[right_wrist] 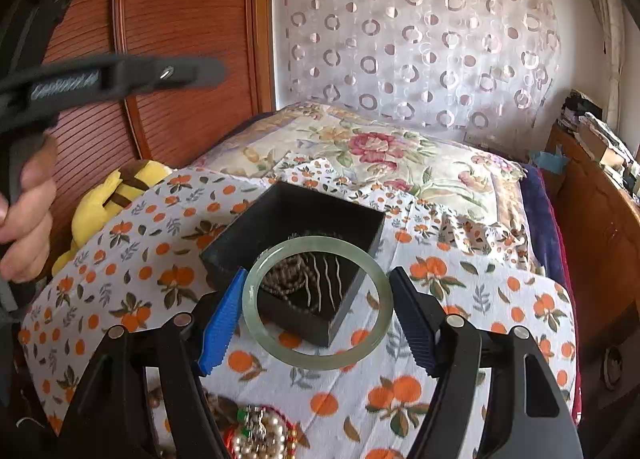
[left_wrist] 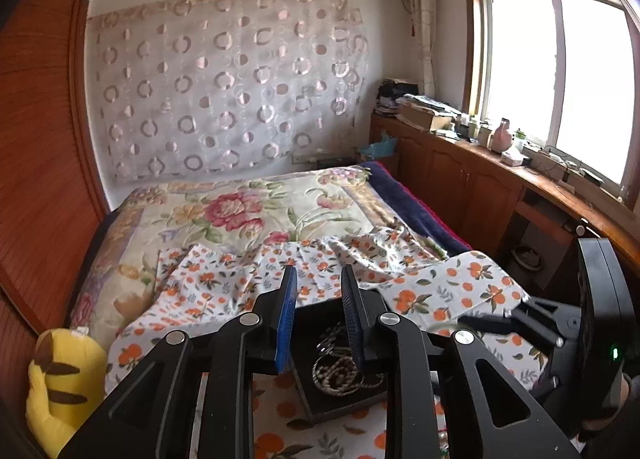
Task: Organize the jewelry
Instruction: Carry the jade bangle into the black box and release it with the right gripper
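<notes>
- In our right gripper (right_wrist: 316, 315) we hold a pale green, translucent jade bangle (right_wrist: 318, 303), its ring lying nearly flat so the opening faces up toward the camera; being round, it shows no long axis. The blue-padded fingers (right_wrist: 222, 319) stand wide; the left pad touches the bangle's rim, while on the far side we cannot tell whether the dark pad makes contact.
- The bangle hangs over the near corner of a shallow, square black jewelry box (right_wrist: 296, 215) that sits on the orange-printed white cloth (right_wrist: 120, 259), one corner turned toward us.
- Inside the box we see a coiled brown beaded strand (right_wrist: 286, 271) and a silver comb with wavy prongs (right_wrist: 324, 275), the prongs running from the box's far side toward its near corner.
- Our left gripper (left_wrist: 318, 299) hovers above the same box with a narrow gap between its pads, and nothing sits between them.
- At the bottom edge of the right wrist view, a heap of pearl and red jewelry (right_wrist: 260, 435) lies on the cloth, outside the box.
- A yellow plush toy (left_wrist: 60, 383) rests beside the cloth's edge.
</notes>
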The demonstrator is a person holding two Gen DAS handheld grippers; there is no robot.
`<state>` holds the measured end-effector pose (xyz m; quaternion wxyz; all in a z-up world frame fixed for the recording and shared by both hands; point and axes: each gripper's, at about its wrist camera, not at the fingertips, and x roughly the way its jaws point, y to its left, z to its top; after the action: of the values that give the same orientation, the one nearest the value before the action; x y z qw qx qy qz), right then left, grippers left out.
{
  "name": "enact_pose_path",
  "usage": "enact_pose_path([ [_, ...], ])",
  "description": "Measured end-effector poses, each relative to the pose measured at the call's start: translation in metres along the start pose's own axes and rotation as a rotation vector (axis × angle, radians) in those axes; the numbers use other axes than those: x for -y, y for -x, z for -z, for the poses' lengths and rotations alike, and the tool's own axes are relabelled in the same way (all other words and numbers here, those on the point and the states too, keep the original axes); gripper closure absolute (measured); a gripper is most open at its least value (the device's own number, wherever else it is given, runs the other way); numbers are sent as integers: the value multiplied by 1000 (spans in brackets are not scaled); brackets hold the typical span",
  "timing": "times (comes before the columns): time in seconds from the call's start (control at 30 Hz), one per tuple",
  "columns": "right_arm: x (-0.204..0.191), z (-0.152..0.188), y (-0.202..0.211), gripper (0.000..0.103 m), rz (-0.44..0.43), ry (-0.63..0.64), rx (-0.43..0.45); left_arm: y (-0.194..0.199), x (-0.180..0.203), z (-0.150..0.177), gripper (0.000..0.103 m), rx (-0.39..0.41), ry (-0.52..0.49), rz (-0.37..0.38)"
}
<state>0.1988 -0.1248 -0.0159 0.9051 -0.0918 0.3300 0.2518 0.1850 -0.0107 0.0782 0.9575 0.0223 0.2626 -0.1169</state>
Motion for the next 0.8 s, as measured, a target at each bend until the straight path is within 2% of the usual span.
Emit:
enact_pose_path([
  [0.03, 0, -3, -4, 29, 1, 0, 7, 2, 0, 1, 75, 1, -2, -7],
  [0.17, 4, -10, -22, 29, -10, -19, -4, 13, -9, 15, 70, 3, -7, -30],
  [0.3, 7, -17, -40, 29, -41, -57, -34, 23, -16, 31, 57, 1, -25, -28],
  [0.37, 5, -21, -47, 29, -43, -58, -43, 27, -20, 38, 53, -6, -27, -28],
  [0.5, -3, -22, -57, 29, -47, -45, -55, 32, -23, 50, 36, -19, -34, -37],
  [0.57, -6, -21, -63, 29, -49, -37, -66, 34, -24, 57, 34, -27, -39, -40],
  [0.63, -9, -19, -67, 28, -45, -28, -81, 36, -24, 65, 26, -30, -40, -43],
  [0.8, -12, -16, -78, 28, -48, -29, -118, 39, -25, 83, 26, -46, -31, -34],
])
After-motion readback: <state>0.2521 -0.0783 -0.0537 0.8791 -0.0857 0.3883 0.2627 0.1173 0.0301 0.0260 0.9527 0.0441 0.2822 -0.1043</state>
